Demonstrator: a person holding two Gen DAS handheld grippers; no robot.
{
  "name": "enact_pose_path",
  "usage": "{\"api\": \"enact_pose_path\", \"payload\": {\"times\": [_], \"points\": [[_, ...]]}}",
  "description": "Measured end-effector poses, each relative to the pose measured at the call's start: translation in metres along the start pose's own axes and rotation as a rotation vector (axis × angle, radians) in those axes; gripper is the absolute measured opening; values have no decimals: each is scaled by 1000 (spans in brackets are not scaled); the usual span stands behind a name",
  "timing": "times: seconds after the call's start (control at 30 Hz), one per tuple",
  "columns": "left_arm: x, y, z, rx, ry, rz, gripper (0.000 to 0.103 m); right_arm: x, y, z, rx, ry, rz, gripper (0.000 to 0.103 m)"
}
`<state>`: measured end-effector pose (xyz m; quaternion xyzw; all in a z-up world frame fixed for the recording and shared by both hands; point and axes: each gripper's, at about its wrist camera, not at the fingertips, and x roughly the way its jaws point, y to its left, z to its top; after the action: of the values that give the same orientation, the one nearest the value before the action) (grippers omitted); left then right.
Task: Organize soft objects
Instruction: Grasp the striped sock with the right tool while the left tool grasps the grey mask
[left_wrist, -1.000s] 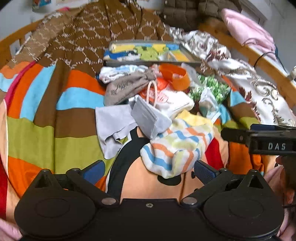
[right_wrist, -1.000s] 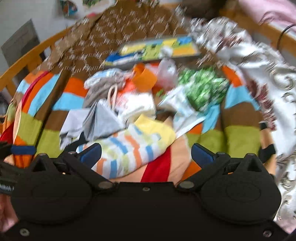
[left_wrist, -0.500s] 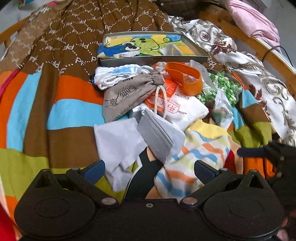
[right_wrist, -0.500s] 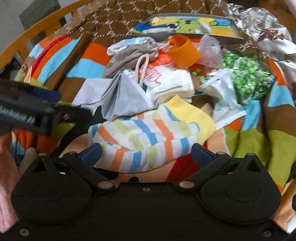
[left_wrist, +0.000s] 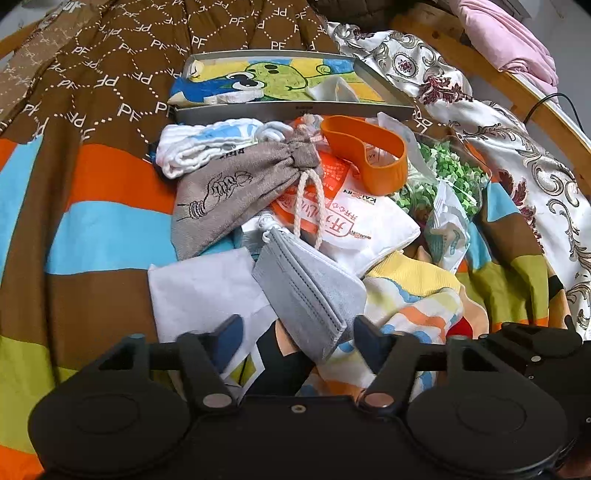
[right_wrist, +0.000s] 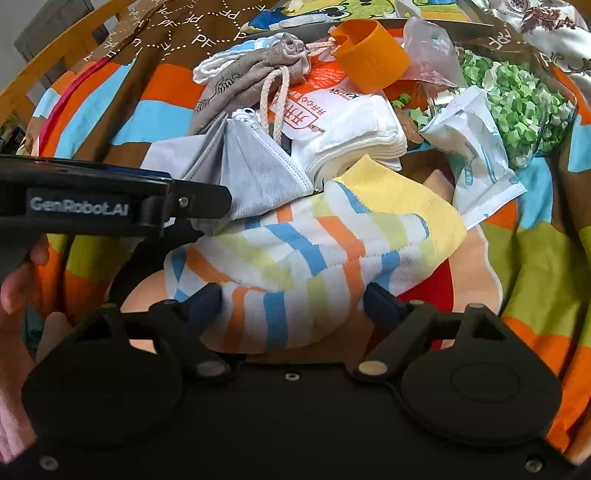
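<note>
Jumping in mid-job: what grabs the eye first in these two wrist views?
A heap of soft things on the striped blanket: the striped sock lies between the open fingers of the right gripper, and the grey mask lies between those of the left gripper. Behind them, an orange band sits before the cartoon-lined tray.

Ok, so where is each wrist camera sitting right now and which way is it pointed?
Left wrist: sits behind the open left gripper, low over the bed, facing the gray face mask and metal tray beyond; own fingers show.
Right wrist: behind the open right gripper, facing the striped sock; own fingers, a hand and the left gripper's side show.
Shared: mask, sock, gray drawstring pouch, orange band.
</note>
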<state>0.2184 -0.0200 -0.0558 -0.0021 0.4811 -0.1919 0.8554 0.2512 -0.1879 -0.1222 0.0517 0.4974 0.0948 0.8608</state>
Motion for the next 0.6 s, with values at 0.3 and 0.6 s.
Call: {"api": "enact_pose_path", "payload": {"times": [0.3,0.6], "points": [[0,0,-1,22,-20,6,31,-17,-10,-8,24,-25,16,54],[-10,-5,-5,60,-61,8,4,-29,-3,-10,31,-64,24,16]]}}
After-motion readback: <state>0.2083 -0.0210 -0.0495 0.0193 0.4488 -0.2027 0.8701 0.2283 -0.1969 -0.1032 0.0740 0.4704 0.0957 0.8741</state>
